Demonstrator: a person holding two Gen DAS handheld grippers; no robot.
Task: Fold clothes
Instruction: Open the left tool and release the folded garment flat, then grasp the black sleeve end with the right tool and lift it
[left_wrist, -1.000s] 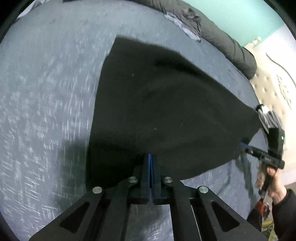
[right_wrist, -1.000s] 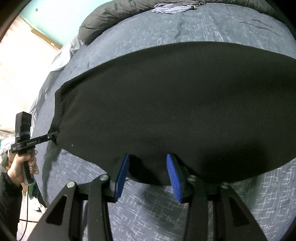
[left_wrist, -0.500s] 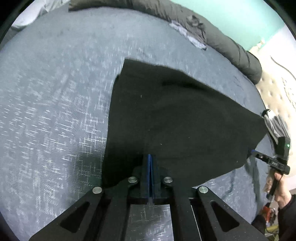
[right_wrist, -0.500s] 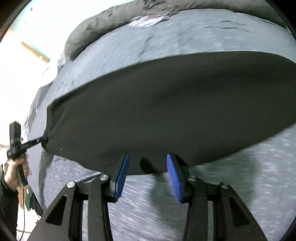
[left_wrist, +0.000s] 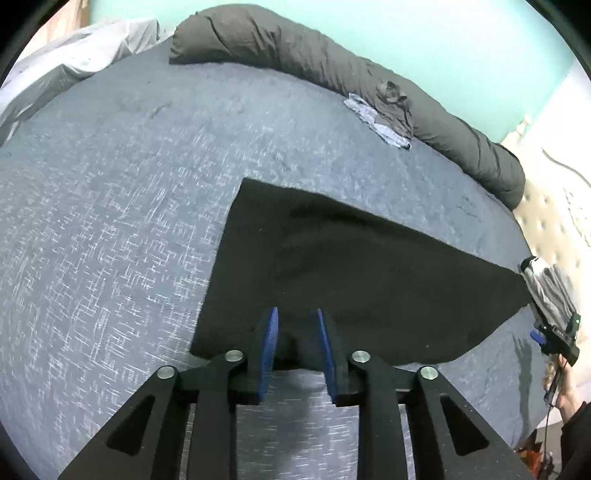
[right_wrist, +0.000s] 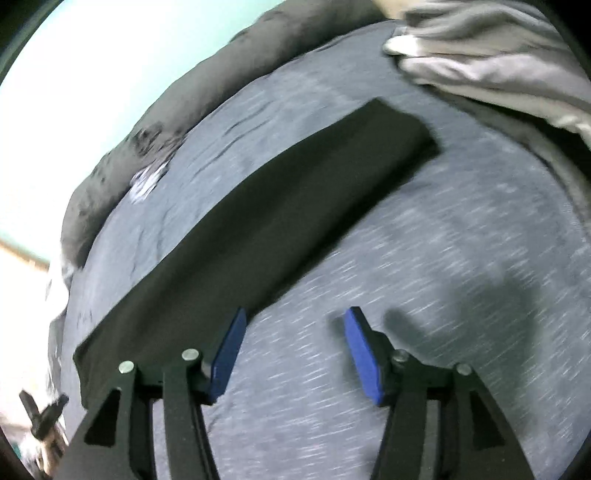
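Lying flat on the bed (left_wrist: 110, 221), the folded black garment (left_wrist: 351, 280) is free; left gripper (left_wrist: 295, 325) and right gripper (right_wrist: 295, 332) fingers parted, empty.

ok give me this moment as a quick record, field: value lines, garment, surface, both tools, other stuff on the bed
garment: black cloth, lying flat, folded
surface: blue-grey bedspread
left tool: open, pads either side of the cloth's near edge
right tool: open, over bare bedspread beside the cloth
far edge: rolled dark grey duvet
other: small grey garment against the duvet
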